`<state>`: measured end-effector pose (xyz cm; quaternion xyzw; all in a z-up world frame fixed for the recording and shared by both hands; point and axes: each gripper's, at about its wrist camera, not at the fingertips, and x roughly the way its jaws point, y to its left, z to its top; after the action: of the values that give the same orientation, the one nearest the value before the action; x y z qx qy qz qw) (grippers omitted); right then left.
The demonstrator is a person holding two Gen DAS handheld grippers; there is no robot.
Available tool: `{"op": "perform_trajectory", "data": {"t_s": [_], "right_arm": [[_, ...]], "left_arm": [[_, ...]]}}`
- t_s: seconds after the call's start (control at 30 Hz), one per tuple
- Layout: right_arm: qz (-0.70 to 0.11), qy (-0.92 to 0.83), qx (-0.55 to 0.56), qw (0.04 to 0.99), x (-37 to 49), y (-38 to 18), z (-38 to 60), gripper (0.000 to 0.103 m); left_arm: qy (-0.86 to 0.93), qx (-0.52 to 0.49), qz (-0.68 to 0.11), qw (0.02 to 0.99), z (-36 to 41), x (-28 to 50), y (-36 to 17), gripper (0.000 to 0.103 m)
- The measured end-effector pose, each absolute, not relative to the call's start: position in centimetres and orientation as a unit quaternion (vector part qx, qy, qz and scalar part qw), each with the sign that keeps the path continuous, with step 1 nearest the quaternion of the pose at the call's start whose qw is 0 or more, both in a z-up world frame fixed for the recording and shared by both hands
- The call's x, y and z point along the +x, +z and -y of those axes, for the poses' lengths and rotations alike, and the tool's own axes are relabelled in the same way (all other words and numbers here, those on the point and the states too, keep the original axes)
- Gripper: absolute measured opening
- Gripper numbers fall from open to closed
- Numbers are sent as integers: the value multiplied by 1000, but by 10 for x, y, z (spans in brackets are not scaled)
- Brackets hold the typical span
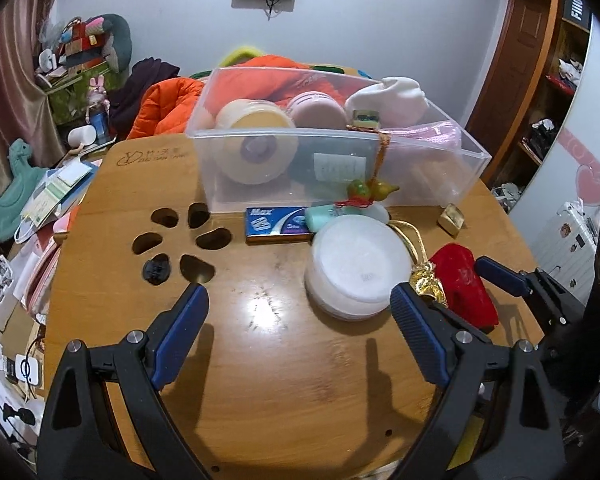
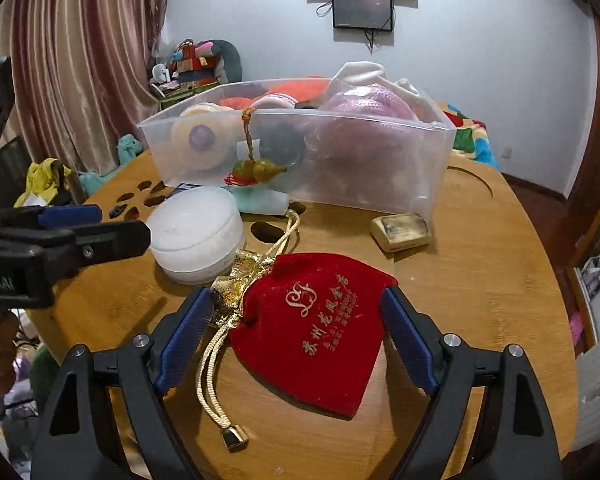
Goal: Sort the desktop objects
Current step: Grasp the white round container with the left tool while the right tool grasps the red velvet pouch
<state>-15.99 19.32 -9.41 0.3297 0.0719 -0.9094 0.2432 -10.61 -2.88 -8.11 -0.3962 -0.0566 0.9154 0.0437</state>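
A red velvet pouch [image 2: 320,328] with a gold-foil neck and cream drawstrings lies flat on the round wooden table [image 2: 480,280]. My right gripper [image 2: 296,295] is open, one finger on each side of the pouch and close to its edges. The pouch [image 1: 464,288] also shows in the left wrist view, with a right-gripper finger [image 1: 496,274] beside it. My left gripper [image 1: 299,294] is open over bare wood, its right finger next to a white round jar [image 1: 356,264]. A clear plastic bin [image 1: 340,148] at the back holds tape rolls, round cases and a white cloth.
A blue Max box [image 1: 276,224], a mint tube [image 1: 320,216] and a gourd charm [image 1: 372,191] hanging from the bin's rim sit in front of the bin. A small gold box [image 2: 400,230] lies to the right. Paw-shaped cutouts [image 1: 180,240] pierce the table on the left. Clutter surrounds the table.
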Motion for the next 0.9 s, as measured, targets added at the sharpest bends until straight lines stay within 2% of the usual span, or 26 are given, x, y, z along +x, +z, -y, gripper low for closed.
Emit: {"op": "perform_trajectory", "data": {"t_s": [0.07, 0.1, 0.17, 0.37, 0.6, 0.67, 0.73, 0.77, 0.9], "right_arm": [[-75, -912, 327, 238, -159, -94, -197, 65], [-76, -912, 326, 237, -159, -94, -199, 62], [-72, -912, 328, 236, -162, -92, -205, 48], [-17, -905, 346, 245, -173, -86, -227, 22], [46, -900, 347, 261, -178, -75, -255, 17], [58, -899, 344, 265, -179, -71, -259, 17], [63, -900, 339, 267, -179, -67, -261, 17], [64, -901, 336, 268, -179, -66, -261, 17], [72, -900, 332, 273, -177, -62, -261, 17]], "left_arm": [[915, -397, 54, 50, 22, -108, -82, 93], [914, -399, 51, 52, 18, -110, -83, 93], [914, -400, 45, 56, 11, -113, -86, 93], [911, -408, 33, 60, -4, -125, -92, 93], [914, -404, 21, 40, -13, -136, -98, 91], [912, -407, 21, 39, -14, -139, -100, 76], [912, -408, 22, 39, -14, -141, -102, 71], [913, -406, 20, 39, -15, -140, -102, 65], [916, -400, 18, 34, -15, -137, -103, 65]]}}
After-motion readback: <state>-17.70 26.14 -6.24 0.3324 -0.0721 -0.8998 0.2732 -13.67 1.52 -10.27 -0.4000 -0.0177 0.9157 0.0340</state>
